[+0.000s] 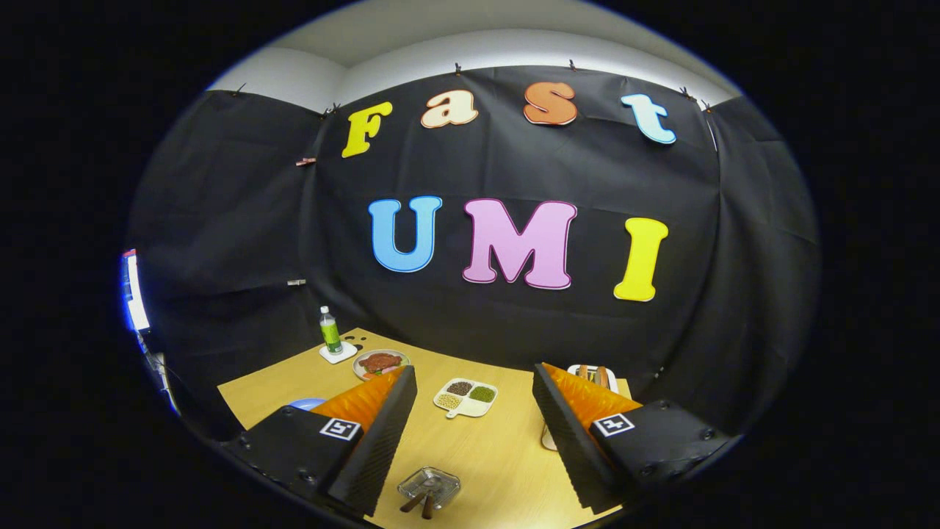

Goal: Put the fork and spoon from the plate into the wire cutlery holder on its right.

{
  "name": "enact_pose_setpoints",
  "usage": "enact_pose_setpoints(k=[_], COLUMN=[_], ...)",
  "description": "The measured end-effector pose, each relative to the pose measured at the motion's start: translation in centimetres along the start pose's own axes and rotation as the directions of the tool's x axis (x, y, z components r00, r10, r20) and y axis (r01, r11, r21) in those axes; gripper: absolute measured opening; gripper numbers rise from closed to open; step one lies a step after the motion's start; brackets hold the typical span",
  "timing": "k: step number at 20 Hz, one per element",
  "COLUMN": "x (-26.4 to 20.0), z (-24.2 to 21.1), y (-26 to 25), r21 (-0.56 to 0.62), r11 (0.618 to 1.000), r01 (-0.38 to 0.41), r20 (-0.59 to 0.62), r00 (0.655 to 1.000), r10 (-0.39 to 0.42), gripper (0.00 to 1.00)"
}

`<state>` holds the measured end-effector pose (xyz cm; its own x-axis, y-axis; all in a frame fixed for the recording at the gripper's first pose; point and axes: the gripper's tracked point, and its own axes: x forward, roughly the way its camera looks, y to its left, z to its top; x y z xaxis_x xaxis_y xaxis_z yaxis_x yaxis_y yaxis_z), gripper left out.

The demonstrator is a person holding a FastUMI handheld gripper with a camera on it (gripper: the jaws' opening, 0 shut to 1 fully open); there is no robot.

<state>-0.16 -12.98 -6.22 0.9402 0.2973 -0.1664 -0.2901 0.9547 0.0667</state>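
Nearest, between the two wide-spread fingers of the gripper (474,433), stands a small wire cutlery holder (429,487) with two brown handles leaning out of its front; whether these are the fork and spoon cannot be told. Nothing is held, and the fingers hang above the wooden table (499,455) with bare tabletop ahead of them. Just past the fingertips lies a white divided dish (465,397) with three compartments: dark grains, pale grains and green ones. Behind the left finger sits a plate (380,362) of reddish food, and farther back a green bottle (330,331) stands on a white coaster (338,353) near the table's far corner. Partly hidden by the right finger, a white tray (593,375) holds brownish pieces at the far edge. A blue item (307,403) peeks out beside the left finger.
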Motion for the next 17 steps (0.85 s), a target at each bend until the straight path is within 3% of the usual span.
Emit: enact_pose_setpoints(k=[17], x=[2.6], z=[-1.2], y=[-1.0], r21=[0.016], r11=[1.000], r01=[-0.027], r20=[-0.008], r00=[1.000], r10=[0.027], gripper=[0.97])
